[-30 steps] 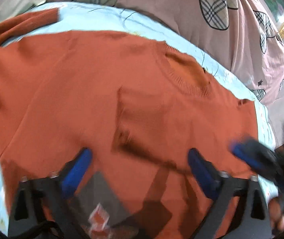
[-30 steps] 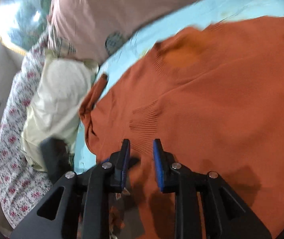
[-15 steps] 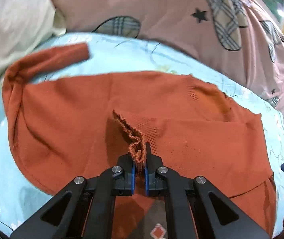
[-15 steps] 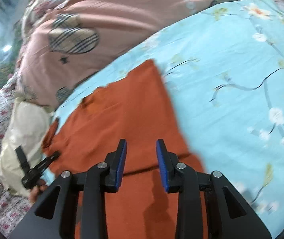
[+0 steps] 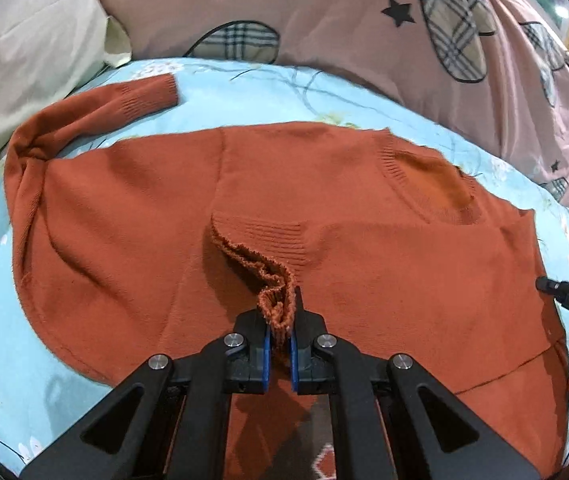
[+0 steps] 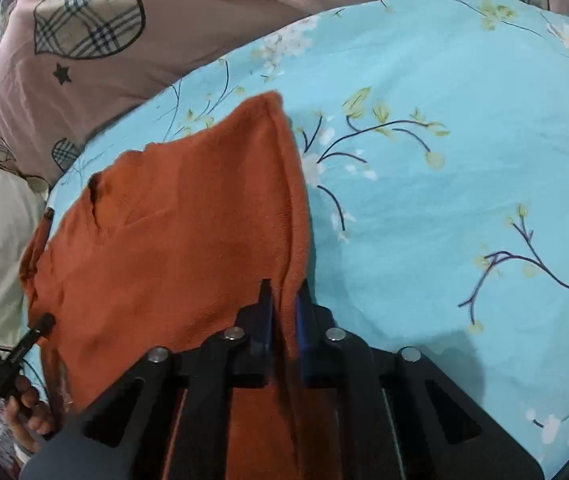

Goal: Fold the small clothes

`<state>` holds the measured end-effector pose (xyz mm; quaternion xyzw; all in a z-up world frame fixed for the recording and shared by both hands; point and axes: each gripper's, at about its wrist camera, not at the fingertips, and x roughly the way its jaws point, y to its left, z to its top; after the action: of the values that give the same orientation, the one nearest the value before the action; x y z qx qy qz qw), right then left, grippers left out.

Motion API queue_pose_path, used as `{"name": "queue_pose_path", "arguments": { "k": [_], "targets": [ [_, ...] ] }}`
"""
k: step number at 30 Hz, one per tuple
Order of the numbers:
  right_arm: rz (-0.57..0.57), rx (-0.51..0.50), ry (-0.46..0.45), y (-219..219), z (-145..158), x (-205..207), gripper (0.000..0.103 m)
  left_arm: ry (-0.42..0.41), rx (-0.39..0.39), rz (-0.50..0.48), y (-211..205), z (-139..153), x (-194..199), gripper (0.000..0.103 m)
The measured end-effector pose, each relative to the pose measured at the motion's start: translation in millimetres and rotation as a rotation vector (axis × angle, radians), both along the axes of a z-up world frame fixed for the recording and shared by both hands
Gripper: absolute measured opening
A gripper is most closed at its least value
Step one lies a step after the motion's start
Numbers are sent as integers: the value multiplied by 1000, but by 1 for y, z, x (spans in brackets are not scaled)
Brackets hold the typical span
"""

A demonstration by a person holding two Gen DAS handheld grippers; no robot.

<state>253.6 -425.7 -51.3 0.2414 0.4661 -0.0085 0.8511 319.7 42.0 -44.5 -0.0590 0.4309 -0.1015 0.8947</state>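
Left fingers: the left gripper (image 5: 279, 330) was clamped tight on the ribbed cuff (image 5: 274, 300) of the sweater's folded-in sleeve, the knit bunched between its blue pads.
Right fingers: the right gripper (image 6: 284, 312) had just been closing, and its jaws stood narrow with the sweater's side edge (image 6: 299, 216) running up between them; the pads seemed to pinch the knit, though contact is hard to confirm.
Just beyond the left fingers: that sleeve (image 5: 260, 236) lay across the chest, its cuff lifted off the body by the grip.
Farther out from the left fingers: the orange sweater (image 5: 324, 184) lay spread on the floral sheet (image 5: 4, 360), neckline (image 5: 428, 184) up and to the right of the fingers.
Far left of the left fingers: the other sleeve (image 5: 96, 112) was still flung outward, bent back with its cuff resting on the sheet.
Beyond the sweater: a pink quilt (image 5: 324, 8) and a pale pillow (image 5: 24, 40) were well clear of the work.
Done so far: one sleeve appeared brought in over the body; the garment looked roughly flattened.
Left to do: probably the second sleeve needed folding in, the sides needed turning over, and the body needed doubling into a compact stack.
Progress judged: early, with most folds outstanding.
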Motion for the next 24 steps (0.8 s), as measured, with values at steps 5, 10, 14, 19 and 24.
{"name": "queue_pose_path", "arguments": {
  "k": [5, 10, 14, 19, 24],
  "targets": [
    [-30, -23, 4, -9, 2, -7, 12, 19, 15, -3, -7, -8, 4, 5],
    [-66, -138, -49, 18, 28, -26, 18, 43, -19, 4, 7, -15, -1, 7],
    [83, -88, -32, 57, 17, -28, 32, 42, 3, 8, 9, -14, -8, 14],
    [-55, 29, -3, 29, 4, -46, 31, -11, 78, 74, 48, 7, -19, 24],
    [31, 107, -79, 63, 31, -68, 54, -39, 167, 198, 84, 31, 30, 59]
  ]
}}
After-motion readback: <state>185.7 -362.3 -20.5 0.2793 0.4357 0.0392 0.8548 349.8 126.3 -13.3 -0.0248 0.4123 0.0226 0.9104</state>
